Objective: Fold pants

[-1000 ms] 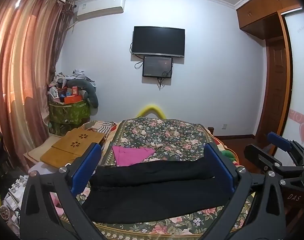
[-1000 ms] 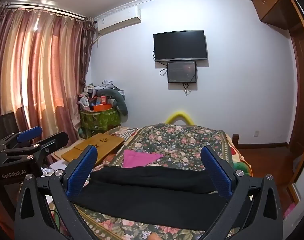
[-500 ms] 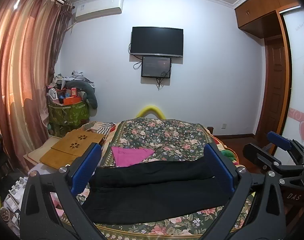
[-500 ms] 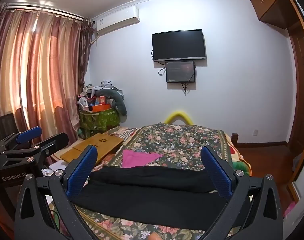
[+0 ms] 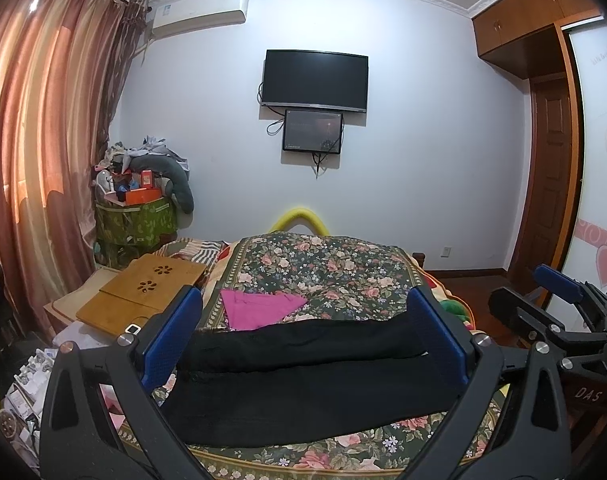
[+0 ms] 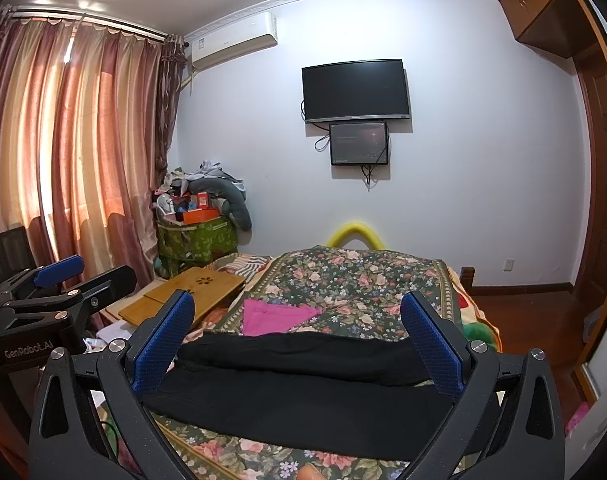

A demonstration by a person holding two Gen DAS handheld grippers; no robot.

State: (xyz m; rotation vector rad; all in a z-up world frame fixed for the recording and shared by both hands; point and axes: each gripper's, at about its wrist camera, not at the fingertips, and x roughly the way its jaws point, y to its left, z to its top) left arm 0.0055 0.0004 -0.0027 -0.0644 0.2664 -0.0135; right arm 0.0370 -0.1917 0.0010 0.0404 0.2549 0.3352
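Black pants [image 5: 303, 380] lie spread sideways across the near end of a bed with a floral cover [image 5: 327, 272], the two legs side by side. The right wrist view shows the same pants [image 6: 303, 392] on the floral cover [image 6: 359, 280]. My left gripper [image 5: 303, 320] hovers above the pants, open and holding nothing. My right gripper [image 6: 299, 320] is likewise open and empty over the pants. Each gripper also appears at the edge of the other's view: the right gripper [image 5: 559, 304] on the right, the left gripper [image 6: 63, 280] on the left.
A pink cloth [image 5: 259, 308] lies on the bed beyond the pants. A wooden lap table [image 5: 143, 292] sits left of the bed, with a cluttered green box [image 5: 135, 220] and curtains [image 5: 43, 140] behind. A TV [image 5: 315, 80] hangs on the far wall; a door [image 5: 551, 184] stands right.
Both views have shifted very slightly; the pants and grippers keep the same arrangement, both grippers still open.
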